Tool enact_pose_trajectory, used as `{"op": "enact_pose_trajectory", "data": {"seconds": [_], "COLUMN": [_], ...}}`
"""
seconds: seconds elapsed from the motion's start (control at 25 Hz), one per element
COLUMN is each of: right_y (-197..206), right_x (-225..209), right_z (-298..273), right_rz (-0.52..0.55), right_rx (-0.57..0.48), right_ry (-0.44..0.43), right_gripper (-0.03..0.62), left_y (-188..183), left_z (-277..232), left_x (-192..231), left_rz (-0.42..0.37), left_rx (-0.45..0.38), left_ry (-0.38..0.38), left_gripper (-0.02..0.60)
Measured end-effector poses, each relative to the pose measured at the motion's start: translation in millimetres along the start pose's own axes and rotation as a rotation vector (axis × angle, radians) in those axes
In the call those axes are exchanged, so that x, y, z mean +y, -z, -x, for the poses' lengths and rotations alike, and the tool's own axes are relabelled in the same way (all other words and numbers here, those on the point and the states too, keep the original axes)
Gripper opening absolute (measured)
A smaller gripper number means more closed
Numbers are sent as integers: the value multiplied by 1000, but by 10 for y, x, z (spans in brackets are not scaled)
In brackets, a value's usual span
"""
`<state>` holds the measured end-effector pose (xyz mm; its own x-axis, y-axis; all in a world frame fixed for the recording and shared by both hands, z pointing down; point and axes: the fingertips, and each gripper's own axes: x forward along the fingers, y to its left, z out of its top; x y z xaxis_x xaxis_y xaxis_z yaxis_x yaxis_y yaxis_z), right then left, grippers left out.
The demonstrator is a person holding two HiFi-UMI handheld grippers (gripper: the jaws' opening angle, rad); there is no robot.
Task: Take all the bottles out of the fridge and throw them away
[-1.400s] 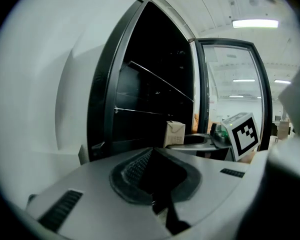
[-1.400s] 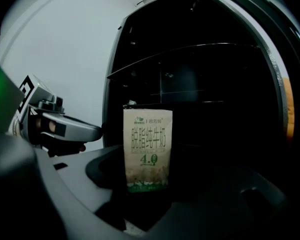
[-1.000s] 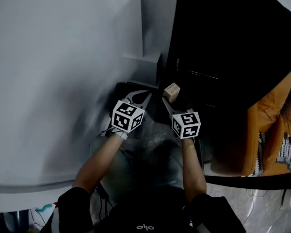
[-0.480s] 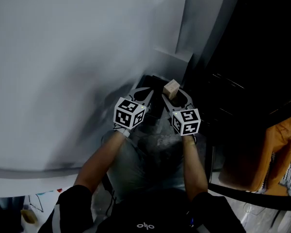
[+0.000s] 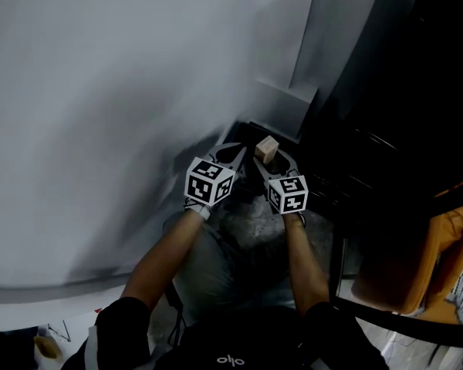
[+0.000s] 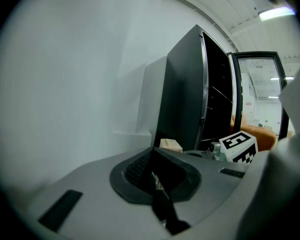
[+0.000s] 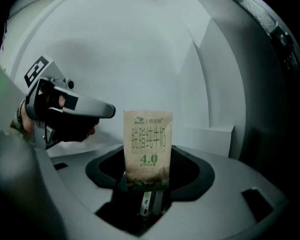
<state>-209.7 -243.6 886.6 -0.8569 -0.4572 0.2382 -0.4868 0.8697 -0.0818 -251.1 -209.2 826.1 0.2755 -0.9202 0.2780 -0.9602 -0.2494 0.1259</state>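
A beige milk carton [image 7: 147,149] with green print stands upright between the jaws of my right gripper [image 7: 149,183], which is shut on its lower end. In the head view the carton [image 5: 266,149] shows just ahead of the right gripper [image 5: 272,160]. Close beside it on the left is my left gripper [image 5: 234,153], its fingers meeting at the tip with nothing in them. From the left gripper view [image 6: 157,173] the carton [image 6: 171,145] peeks over the jaws. The black fridge [image 6: 190,94] stands behind with its door open. No bottle shows.
A white wall fills the left and far side. A low white ledge [image 5: 287,99] sits against it beside the dark fridge [image 5: 401,91]. An orange chair [image 5: 451,237] stands at the right edge. Grey speckled floor lies under the grippers.
The view has swung left: the fridge and the orange chair slid to the right and the wall fills more. Both grippers stay side by side, the carton still held.
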Motion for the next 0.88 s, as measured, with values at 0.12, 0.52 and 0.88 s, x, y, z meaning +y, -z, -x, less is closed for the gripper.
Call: {"op": "enact_pose_trajectory", "data": {"seconds": [0.12,0.52,0.88], "right_y": [200,543,549], "right_x": [-9,-74,-29], "right_z": [-114,-283,-363], "right_rz": [-13,-27,-35], "right_rx": [33,91,75], "right_ry": [-3,16,22], "right_gripper": [262,262,264], "left_y": [62,192,242], "left_z": [-24,-141,-145], "left_x": [86,148,169], "left_rz": [5,-32,-35], "left_rx": [14,56,70], "left_ry": [-5,6,5], "left_gripper": [0,0,0]}}
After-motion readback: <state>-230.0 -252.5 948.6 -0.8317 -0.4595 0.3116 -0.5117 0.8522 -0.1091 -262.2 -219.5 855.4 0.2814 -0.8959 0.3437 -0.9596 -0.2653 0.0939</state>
